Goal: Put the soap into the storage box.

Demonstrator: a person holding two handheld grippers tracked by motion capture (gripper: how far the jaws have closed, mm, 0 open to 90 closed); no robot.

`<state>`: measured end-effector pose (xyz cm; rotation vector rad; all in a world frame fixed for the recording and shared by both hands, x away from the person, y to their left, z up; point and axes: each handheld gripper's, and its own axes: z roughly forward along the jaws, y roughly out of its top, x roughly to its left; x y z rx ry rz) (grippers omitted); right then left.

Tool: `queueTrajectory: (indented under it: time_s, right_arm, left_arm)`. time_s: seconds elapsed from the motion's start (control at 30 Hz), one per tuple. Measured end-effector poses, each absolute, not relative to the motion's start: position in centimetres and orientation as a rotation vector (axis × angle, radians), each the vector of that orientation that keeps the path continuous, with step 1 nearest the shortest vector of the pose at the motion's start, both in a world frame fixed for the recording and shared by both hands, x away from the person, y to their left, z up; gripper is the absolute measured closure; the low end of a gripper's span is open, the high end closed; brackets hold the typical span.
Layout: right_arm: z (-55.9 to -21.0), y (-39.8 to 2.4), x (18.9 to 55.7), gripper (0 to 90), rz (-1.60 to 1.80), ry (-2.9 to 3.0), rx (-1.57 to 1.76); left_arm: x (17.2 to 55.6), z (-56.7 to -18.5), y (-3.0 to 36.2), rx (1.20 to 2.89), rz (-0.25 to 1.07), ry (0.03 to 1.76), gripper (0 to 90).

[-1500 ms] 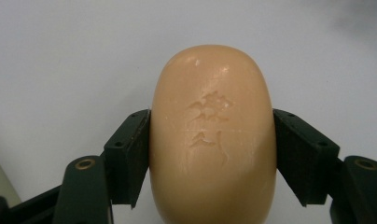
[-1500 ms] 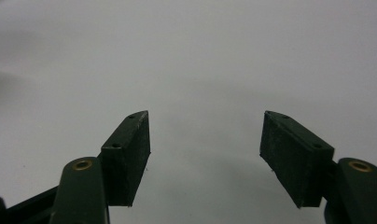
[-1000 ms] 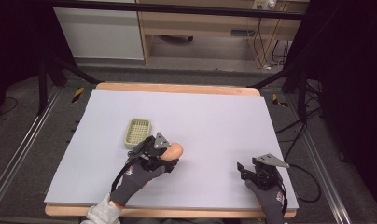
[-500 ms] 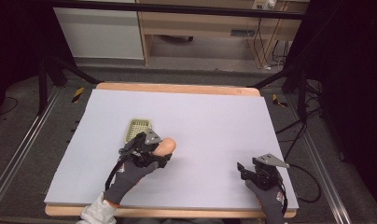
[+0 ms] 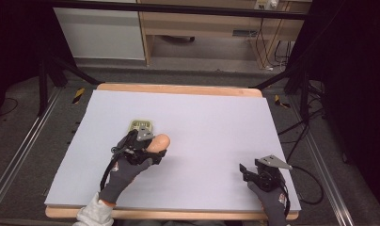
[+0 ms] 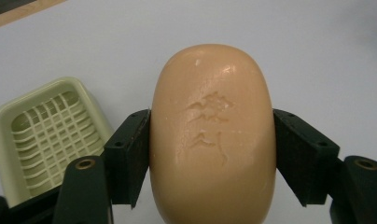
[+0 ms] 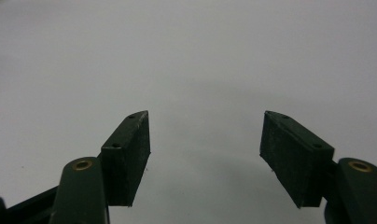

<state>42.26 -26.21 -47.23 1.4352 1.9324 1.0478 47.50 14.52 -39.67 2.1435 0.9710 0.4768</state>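
My left gripper (image 6: 212,140) is shut on an oval peach-coloured soap bar (image 6: 212,135) with a stamped mark on its face; both black pads (image 6: 130,154) press its sides. In the high view that left gripper (image 5: 153,146) holds the soap bar (image 5: 159,141) just above the white board, right beside a pale green soap dish (image 5: 141,125) with a slatted grid floor. The same soap dish (image 6: 46,135) lies to the lower left of the soap in the left gripper view. My right gripper (image 7: 205,154) stands open over bare white board, nothing between its jaws; in the high view this right gripper (image 5: 247,172) rests at the near right.
A white board (image 5: 216,122) covers a wooden table (image 5: 178,88). Metal rails run along both sides on the floor, and cables lie at the right. A cabinet and a shelf stand beyond the far edge.
My left gripper has carried the soap up and away from me, to right beside the green dish. The right gripper has kept still.
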Motion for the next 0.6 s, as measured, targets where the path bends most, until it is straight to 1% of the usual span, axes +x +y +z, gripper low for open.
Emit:
queueTrajectory:
  time_s: [0.6]
  right_arm:
    - [-47.2, -26.2, 42.3, 33.3, 1.04, 1.935, 1.43]
  left_arm:
    - [48.6, -39.3, 16.0, 2.092, 0.517, 1.045, 31.7]
